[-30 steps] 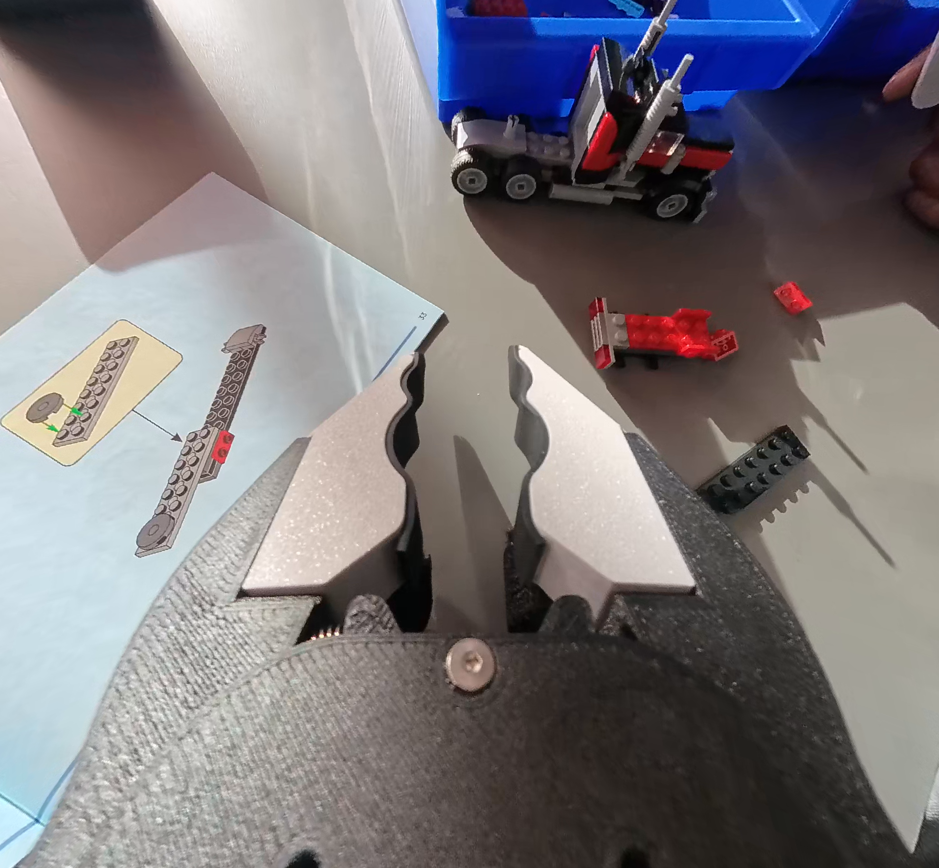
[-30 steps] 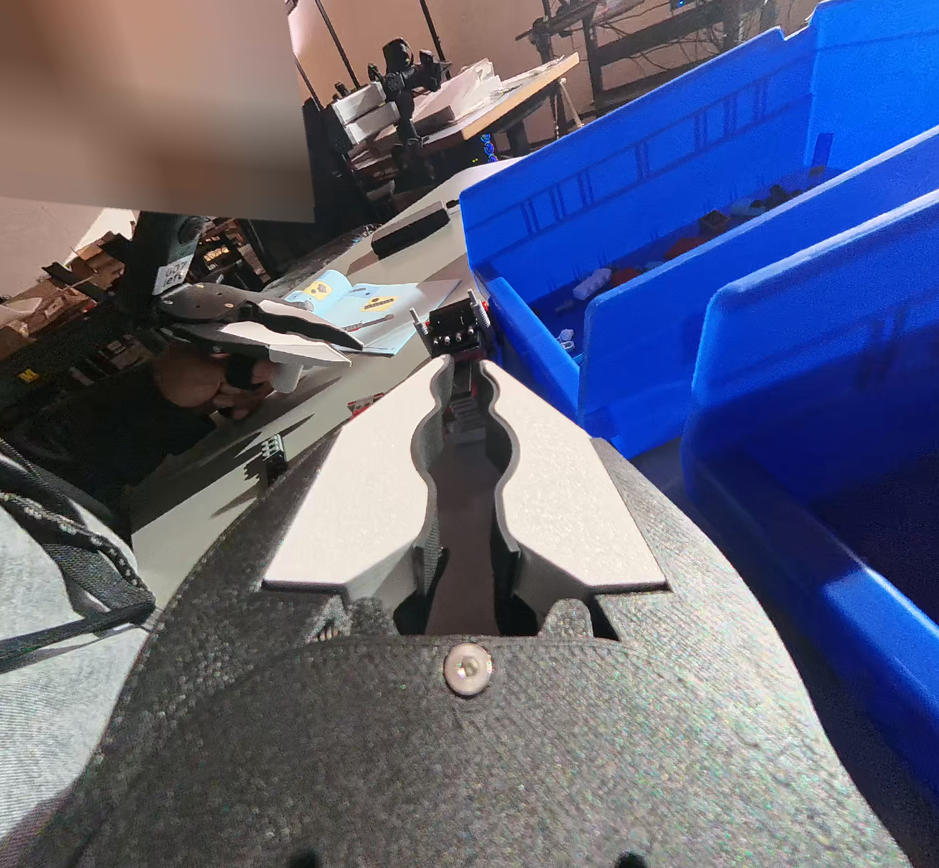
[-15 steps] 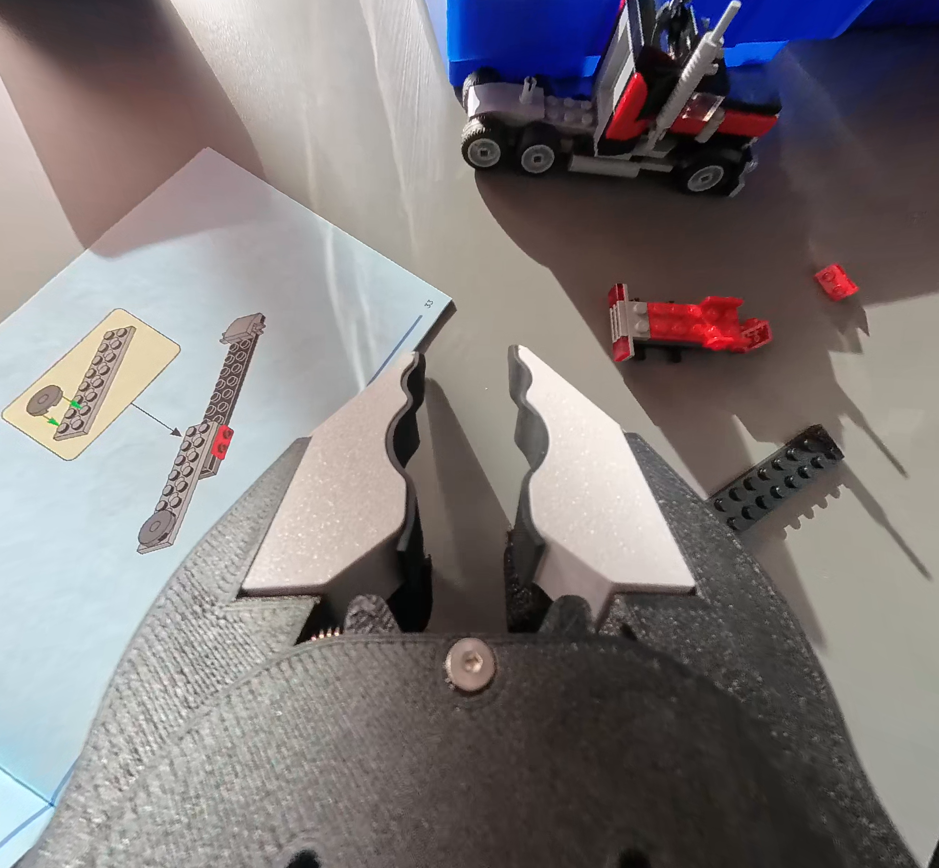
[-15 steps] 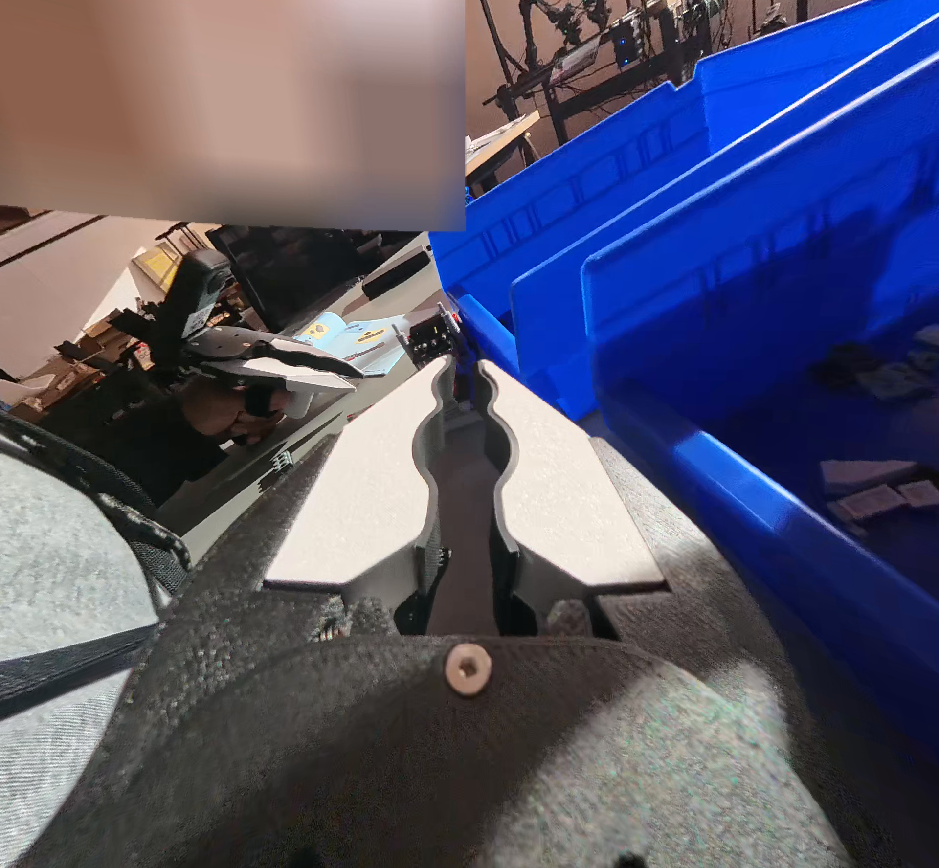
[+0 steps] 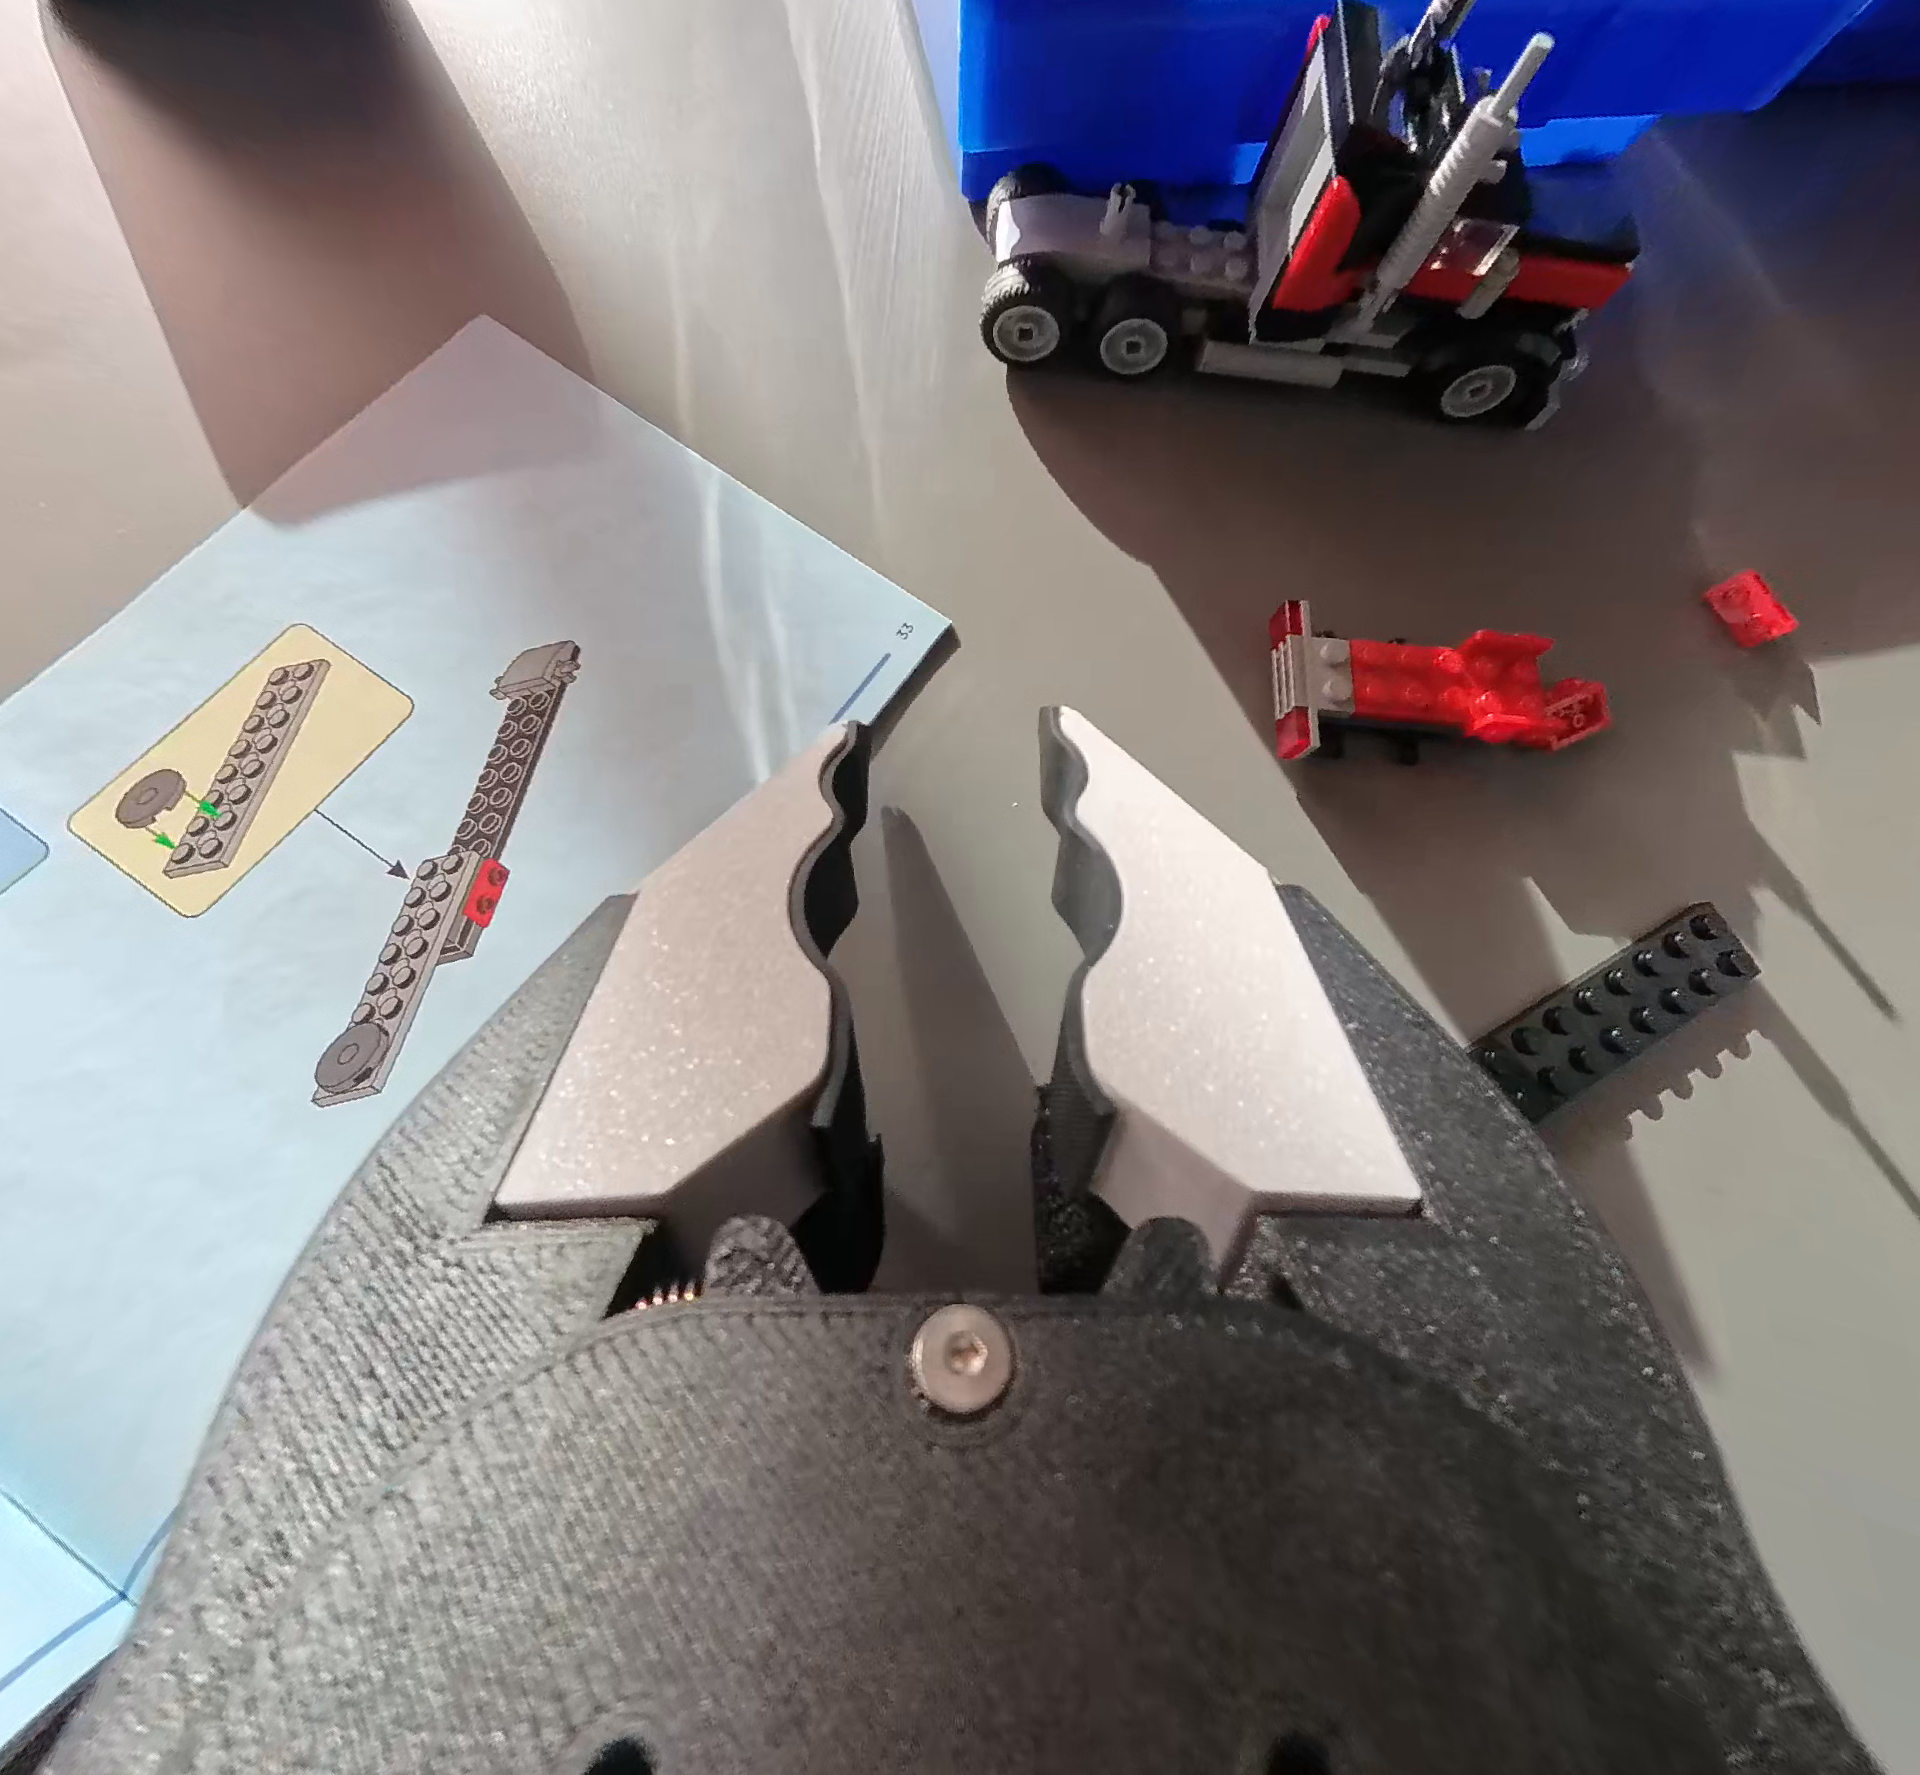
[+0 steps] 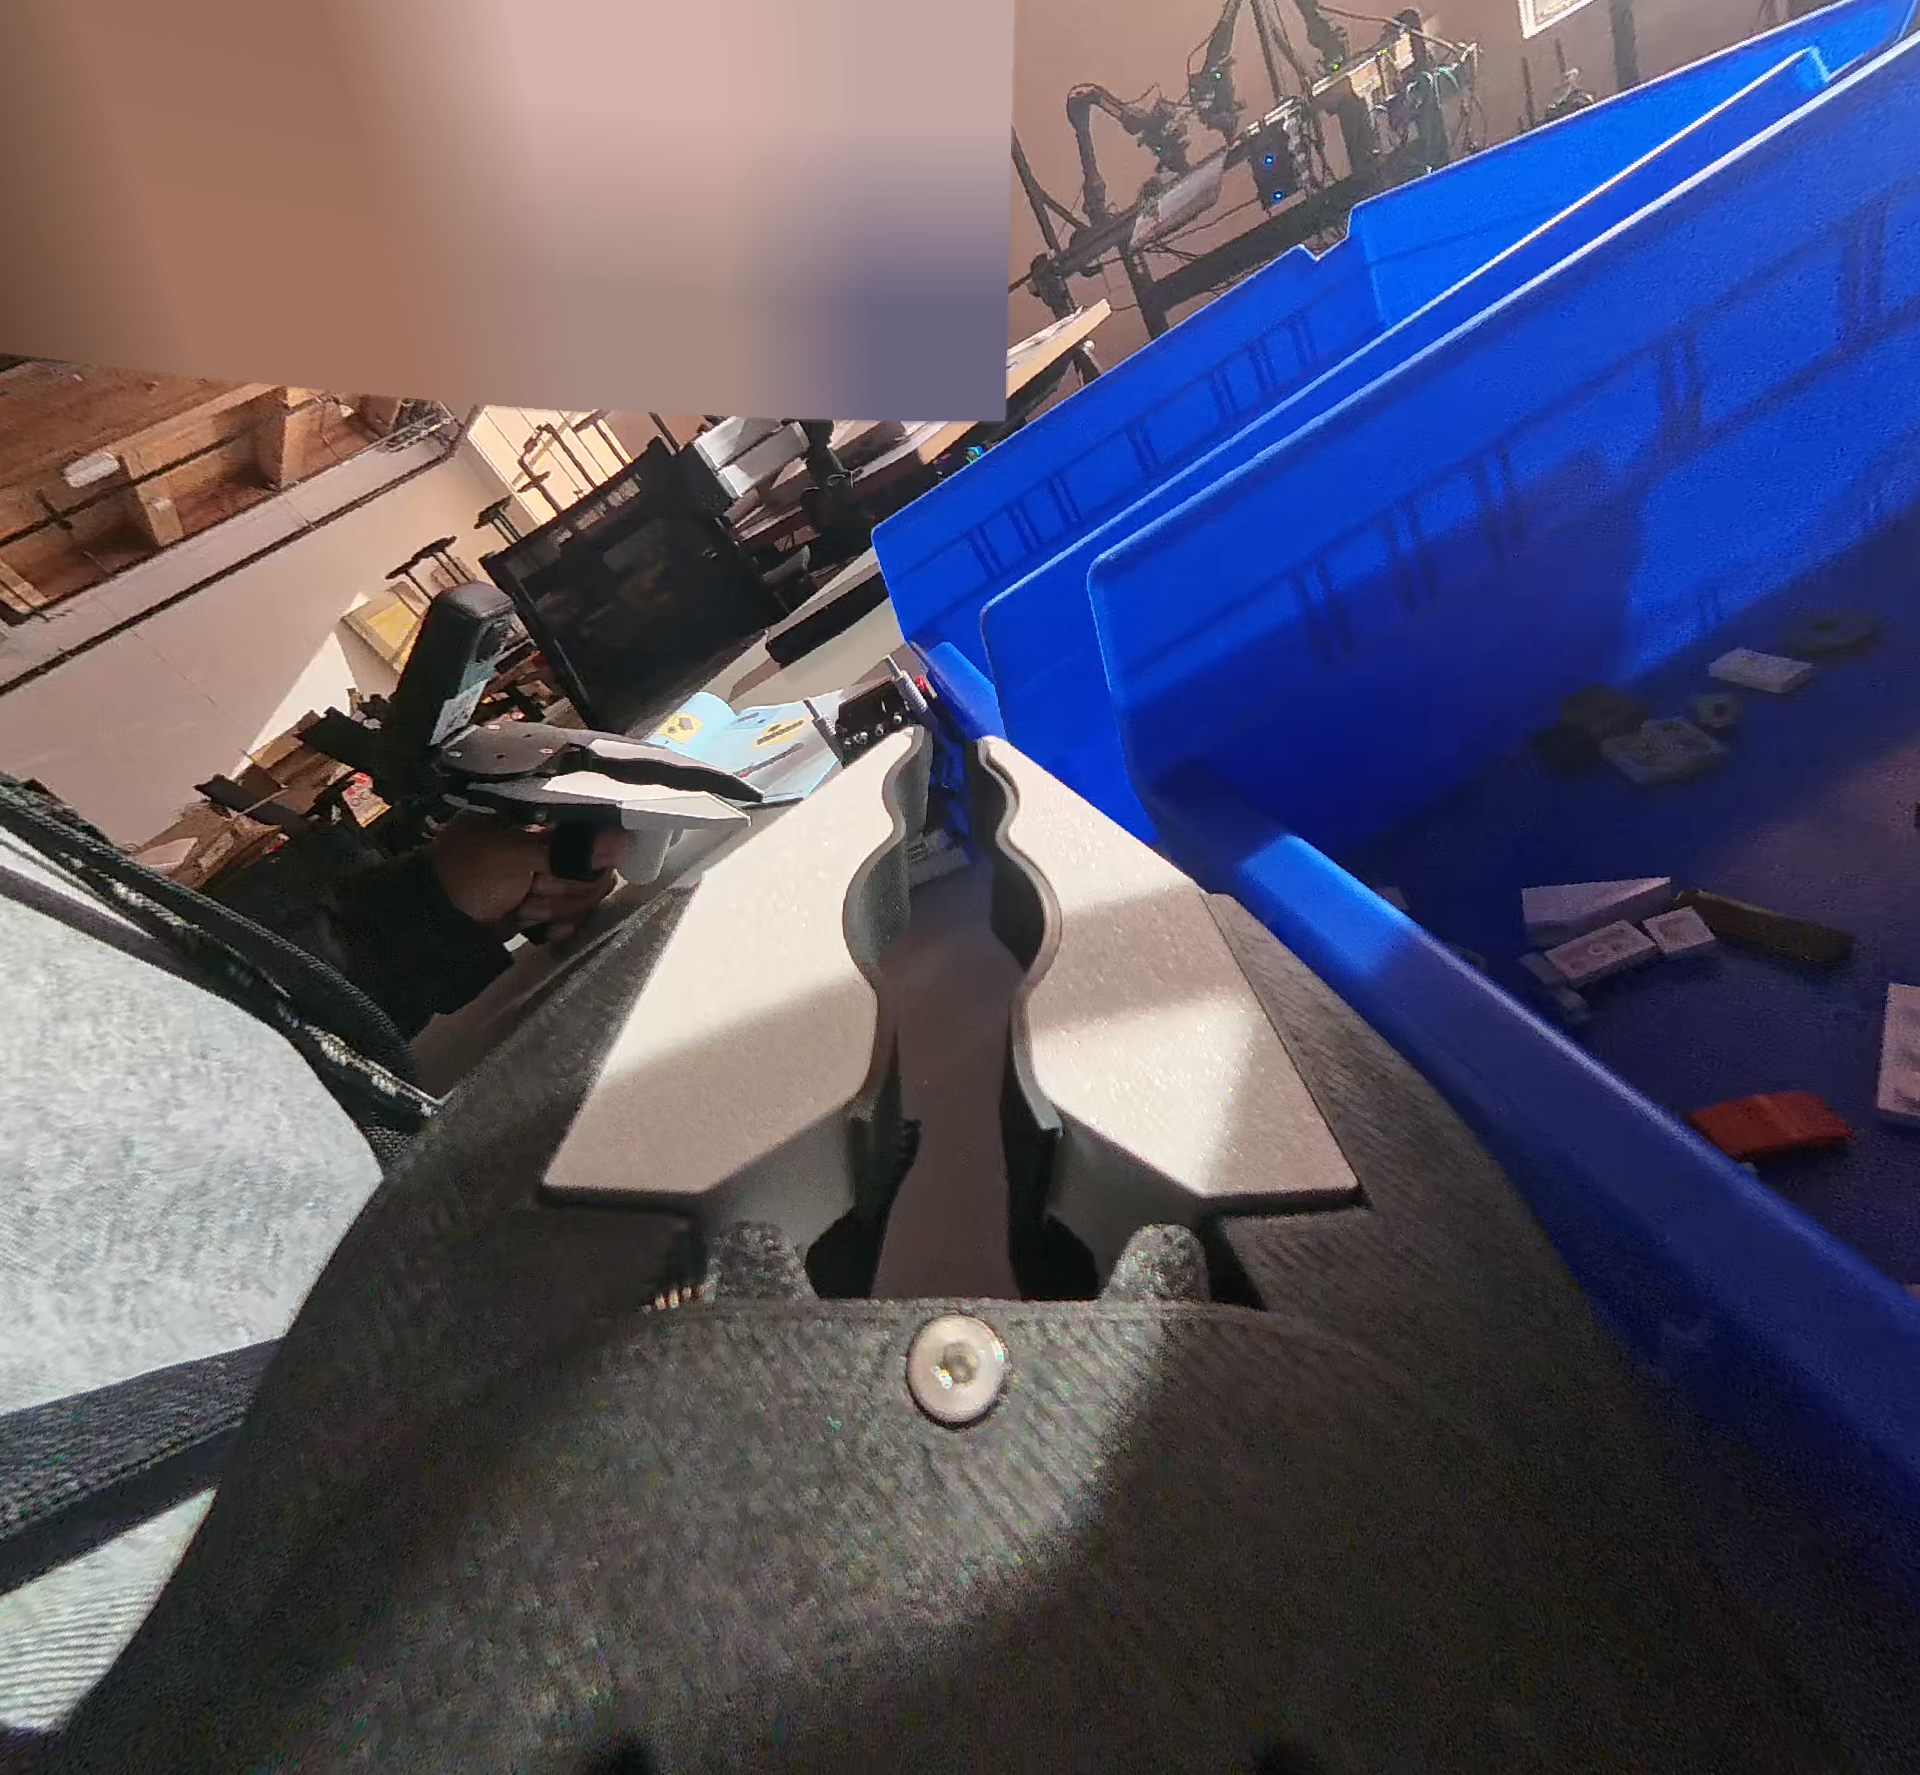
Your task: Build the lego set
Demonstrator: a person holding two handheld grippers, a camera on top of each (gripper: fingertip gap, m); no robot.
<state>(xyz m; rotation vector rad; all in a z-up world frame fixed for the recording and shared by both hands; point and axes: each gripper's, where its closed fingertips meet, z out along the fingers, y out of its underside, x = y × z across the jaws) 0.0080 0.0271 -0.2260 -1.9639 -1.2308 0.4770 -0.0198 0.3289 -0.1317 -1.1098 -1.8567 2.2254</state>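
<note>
Pale-blue paper lies at the left of the left wrist view: the instruction booklet (image 5: 343,790), spread flat on the table (image 5: 748,291) and open at a drawing of a long studded plate, probably so the current step can be read while both hands are busy. Next comes the left gripper (image 5: 945,738), which hovers above the table with a clear gap between its jaws and nothing between them. Right of it, loose parts lie apart from one another: a small red assembly (image 5: 1434,686), a single red brick (image 5: 1751,608) and a long black plate (image 5: 1621,1008) near the gripper body, all apparently staged within reach. Behind them the part-built truck (image 5: 1309,271) stands on its wheels against a blue bin (image 5: 1195,63) of mixed bricks.

In the right wrist view, the right gripper (image 6: 951,749) points along the table beside another blue bin (image 6: 1455,1050) holding pale and red pieces; its jaws stand slightly apart and empty, seemingly positioned to fetch a part.
</note>
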